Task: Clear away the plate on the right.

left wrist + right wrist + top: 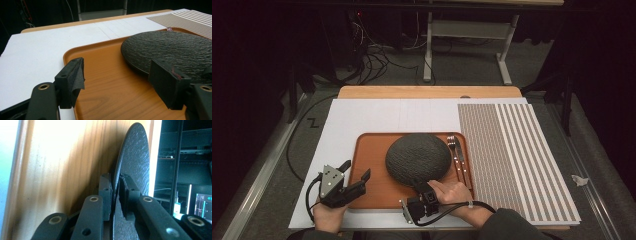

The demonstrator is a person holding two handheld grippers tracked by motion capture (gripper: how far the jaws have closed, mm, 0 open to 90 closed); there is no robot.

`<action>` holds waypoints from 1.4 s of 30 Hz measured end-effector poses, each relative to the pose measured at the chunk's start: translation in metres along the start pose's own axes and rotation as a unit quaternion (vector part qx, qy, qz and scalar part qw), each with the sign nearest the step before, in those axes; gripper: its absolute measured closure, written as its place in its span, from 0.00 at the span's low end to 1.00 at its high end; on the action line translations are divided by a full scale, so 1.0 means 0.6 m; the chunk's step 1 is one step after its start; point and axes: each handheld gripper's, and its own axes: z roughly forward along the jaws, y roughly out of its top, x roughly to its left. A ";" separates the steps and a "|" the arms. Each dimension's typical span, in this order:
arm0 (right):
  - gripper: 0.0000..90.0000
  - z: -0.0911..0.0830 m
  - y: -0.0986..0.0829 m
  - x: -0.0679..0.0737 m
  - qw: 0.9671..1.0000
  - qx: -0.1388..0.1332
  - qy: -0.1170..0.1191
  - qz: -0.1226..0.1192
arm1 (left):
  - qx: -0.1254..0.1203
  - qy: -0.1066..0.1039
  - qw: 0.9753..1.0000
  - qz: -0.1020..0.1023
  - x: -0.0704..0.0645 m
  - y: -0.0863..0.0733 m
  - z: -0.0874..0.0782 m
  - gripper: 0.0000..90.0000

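The right gripper [422, 189] is pinching the plate [418, 158] rim at the tray's [372, 187] near edge; the left gripper [354, 171] is waiting spread. Next, probably lifting the plate level.

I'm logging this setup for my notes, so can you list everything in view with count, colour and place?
plate: one, black and textured, on the tray, its near rim pinched from both sides.
tray: one, brown wood-look, on the near middle of the white board.
fork: one, silvery, on the tray's right edge, beside the plate.
knife: one, silvery, just right of the fork.
white board: one, covering the table's left and middle.
striped mat: one, grey and white, right of the tray.
table: one, light wood, its far edge showing.
left gripper: black, jaws apart over the tray's left end.
right gripper: black, clamped on the plate.
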 end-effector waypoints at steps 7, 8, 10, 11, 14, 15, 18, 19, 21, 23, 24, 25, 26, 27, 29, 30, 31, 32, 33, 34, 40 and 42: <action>0.87 0.005 0.001 0.008 1.000 0.004 0.008 -0.010 | 0.000 0.000 1.000 0.000 0.000 0.000 0.000 0.32; 0.86 0.006 0.001 0.010 1.000 0.003 0.009 -0.011 | 0.000 0.000 1.000 0.000 0.000 0.000 0.000 0.32; 0.84 0.009 0.002 0.015 1.000 0.007 0.012 -0.015 | 0.000 0.000 1.000 0.000 0.000 0.000 0.000 0.32; 0.84 0.010 0.002 0.017 1.000 0.004 0.007 -0.021 | 0.000 0.000 1.000 0.000 0.000 0.000 0.000 0.32; 0.80 0.009 0.002 0.015 1.000 0.006 0.007 -0.018 | 0.000 0.000 1.000 0.000 0.000 0.000 0.000 0.32; 0.79 0.009 0.001 0.014 1.000 0.005 0.005 -0.018 | 0.000 0.000 1.000 0.000 0.000 0.000 0.000 0.32; 0.79 0.007 0.001 0.014 1.000 0.003 0.006 -0.013 | 0.000 0.000 1.000 0.000 0.000 0.000 0.000 0.32; 0.78 0.006 0.001 0.013 1.000 0.002 0.007 -0.012 | 0.001 0.000 1.000 0.000 0.000 0.000 0.000 0.32; 0.77 0.002 0.001 0.011 1.000 -0.001 0.008 -0.008 | 0.002 0.000 1.000 0.000 0.000 0.000 0.000 0.32; 0.77 0.001 0.001 0.010 1.000 -0.003 0.009 -0.007 | 0.002 0.001 1.000 0.000 0.000 0.000 0.000 0.32; 0.77 0.000 0.002 0.011 1.000 -0.004 0.009 -0.007 | 0.002 0.001 1.000 0.000 0.000 0.000 0.000 0.32; 0.77 -0.001 0.002 0.011 1.000 -0.004 0.009 -0.005 | 0.001 0.001 1.000 0.000 0.000 0.000 0.000 0.32; 0.76 -0.002 0.002 0.010 1.000 -0.006 0.013 -0.003 | 0.001 0.001 1.000 0.000 0.000 0.000 0.000 0.32; 0.76 -0.002 0.002 0.010 1.000 -0.009 0.013 -0.004 | 0.001 0.001 1.000 0.000 0.000 0.000 0.000 0.32; 0.76 -0.004 0.001 0.010 1.000 -0.008 0.014 0.001 | 0.001 0.001 1.000 0.000 0.000 0.000 0.000 0.32; 0.75 -0.005 0.000 0.011 1.000 -0.007 0.014 0.000 | 0.001 0.000 1.000 0.000 0.000 0.000 0.000 0.32; 0.75 -0.005 -0.001 0.012 1.000 -0.007 0.012 -0.003 | 0.001 0.001 1.000 0.000 0.000 0.000 0.000 0.32; 0.75 -0.006 -0.003 0.014 1.000 -0.005 0.011 -0.001 | 0.001 0.001 1.000 0.000 0.000 0.000 0.000 0.32; 0.75 -0.006 -0.005 0.015 1.000 -0.004 0.011 0.000 | 0.001 0.001 1.000 0.000 0.000 0.000 0.000 0.32; 0.75 -0.007 -0.007 0.015 1.000 -0.003 0.010 -0.001 | 0.001 0.001 1.000 0.000 0.000 0.000 0.000 0.32; 0.75 -0.014 -0.019 0.018 1.000 0.000 0.005 0.010 | 0.002 0.001 1.000 0.001 -0.001 0.000 0.000 0.32; 0.75 -0.016 -0.023 0.020 1.000 0.003 0.006 0.014 | 0.002 0.001 1.000 0.001 -0.001 0.000 0.000 0.32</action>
